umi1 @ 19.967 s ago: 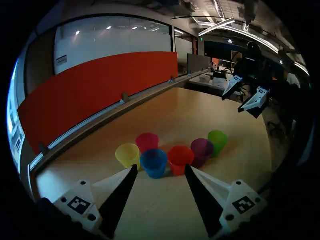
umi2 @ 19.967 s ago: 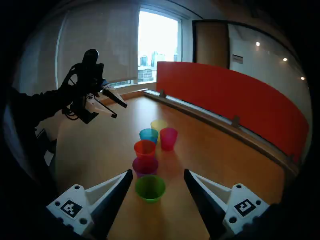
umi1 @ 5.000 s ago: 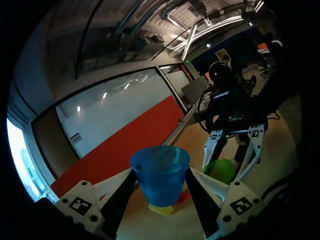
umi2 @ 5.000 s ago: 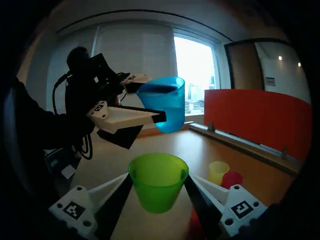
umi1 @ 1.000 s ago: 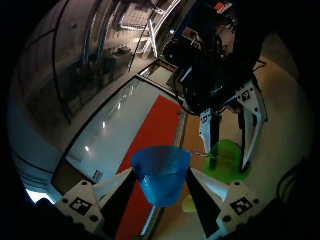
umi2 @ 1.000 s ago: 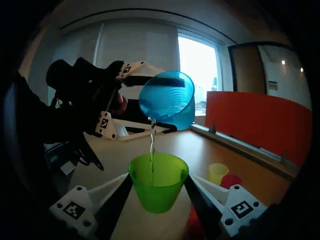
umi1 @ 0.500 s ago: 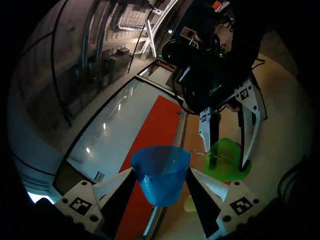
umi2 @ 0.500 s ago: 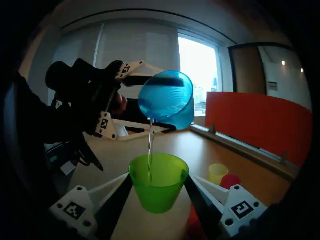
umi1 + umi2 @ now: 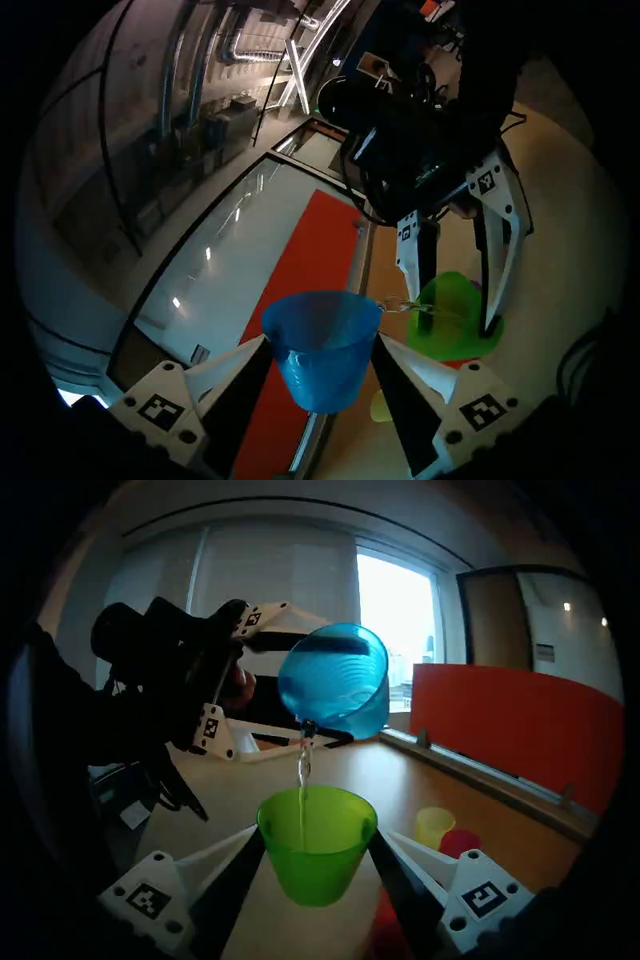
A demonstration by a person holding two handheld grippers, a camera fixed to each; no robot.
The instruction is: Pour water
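In the left gripper view, the left gripper (image 9: 322,342) is clamped on the blue cup (image 9: 322,370), with both fingers pressing its sides. The cup is tipped and a thin stream of water (image 9: 400,305) leaves its rim toward the green cup (image 9: 454,314). In the right gripper view, the right gripper (image 9: 316,830) is clamped on this green cup, held upright below the blue one, above the table (image 9: 416,780), and the stream falls inside it. I judge the pouring is under way. Next, a steady tilt is needed, then turning the blue cup upright.
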